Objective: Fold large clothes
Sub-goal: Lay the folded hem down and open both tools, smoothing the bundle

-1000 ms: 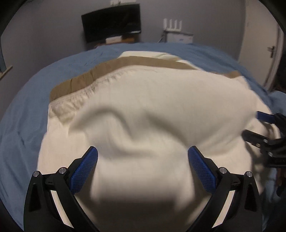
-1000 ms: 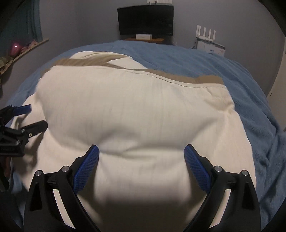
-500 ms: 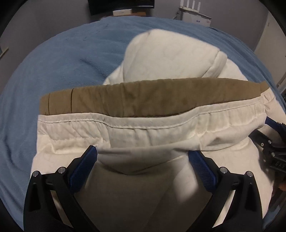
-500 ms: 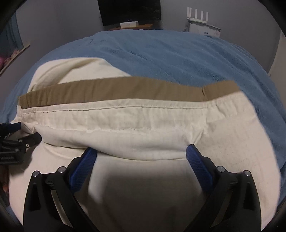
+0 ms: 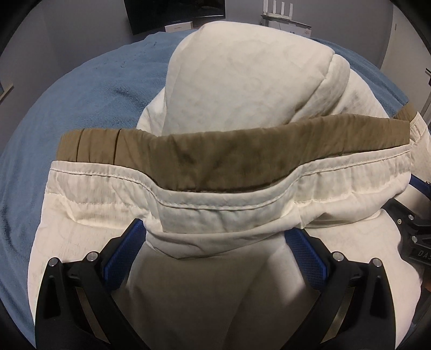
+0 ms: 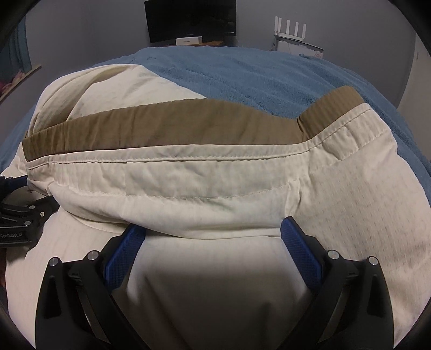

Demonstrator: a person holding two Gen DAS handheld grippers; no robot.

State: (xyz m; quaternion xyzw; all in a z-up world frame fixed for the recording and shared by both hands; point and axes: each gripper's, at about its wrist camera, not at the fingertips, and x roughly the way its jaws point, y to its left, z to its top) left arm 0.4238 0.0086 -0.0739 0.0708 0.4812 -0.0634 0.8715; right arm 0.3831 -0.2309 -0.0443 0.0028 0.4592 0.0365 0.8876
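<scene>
Cream trousers (image 5: 242, 88) folded on blue bedspread (image 5: 80, 88), tan inner waistband (image 5: 215, 161) turned up toward both cameras.

Left gripper (image 5: 215, 242) spread wide, blue pads (image 5: 121, 258) either side of folded cloth edge, tips tucked under it; no pinch visible. Right gripper (image 6: 212, 239) likewise wide apart, pads (image 6: 301, 250) flanking the hem fold, holding nothing. Seen at each other's frame edge, close beside the waistband ends. Dark monitor (image 6: 191, 18) and white router (image 6: 293, 37) against far wall.
</scene>
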